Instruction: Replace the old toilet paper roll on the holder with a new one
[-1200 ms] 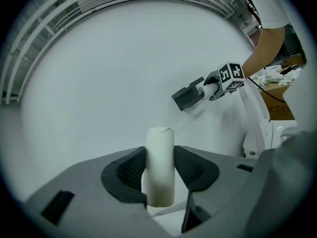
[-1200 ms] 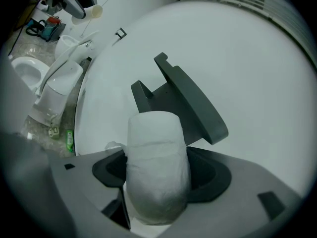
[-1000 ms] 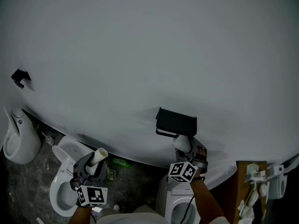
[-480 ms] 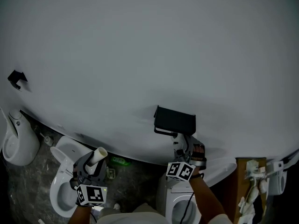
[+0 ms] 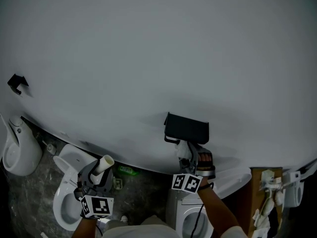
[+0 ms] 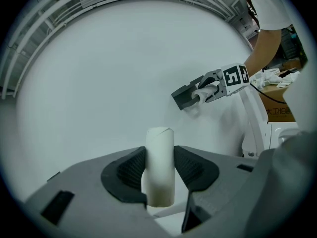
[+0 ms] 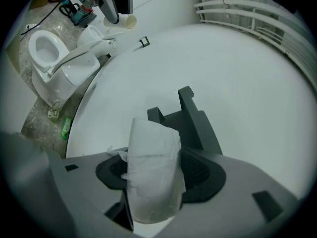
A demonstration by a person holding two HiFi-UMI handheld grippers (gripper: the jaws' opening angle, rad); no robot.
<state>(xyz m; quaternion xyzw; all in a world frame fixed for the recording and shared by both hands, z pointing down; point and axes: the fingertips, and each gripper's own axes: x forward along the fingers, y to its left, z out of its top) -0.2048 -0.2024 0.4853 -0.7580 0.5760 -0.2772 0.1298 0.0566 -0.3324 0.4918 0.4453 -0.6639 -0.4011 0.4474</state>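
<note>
A dark toilet paper holder [image 5: 186, 129] sticks out from the white wall. Just below it my right gripper [image 5: 185, 155] is shut on a new white toilet paper roll [image 7: 153, 172]; its jaws have just been closing, with the roll between them. In the right gripper view the holder [image 7: 190, 120] stands right behind the roll. Lower left, my left gripper [image 5: 99, 171] is shut on the bare cardboard tube [image 6: 159, 167], held upright and away from the wall. The left gripper view also shows the right gripper [image 6: 208, 89] at the holder [image 6: 184, 97].
A white toilet [image 5: 69, 190] stands below my left gripper and a urinal [image 5: 17, 150] at far left. Another toilet [image 5: 190, 219] sits under my right arm. A brown box [image 5: 265, 197] with white scraps is at lower right. A small black hook [image 5: 17, 82] is on the wall.
My right gripper has shifted left and rolled, bringing the new roll closer under the holder. The left gripper and its tube have stayed still.
</note>
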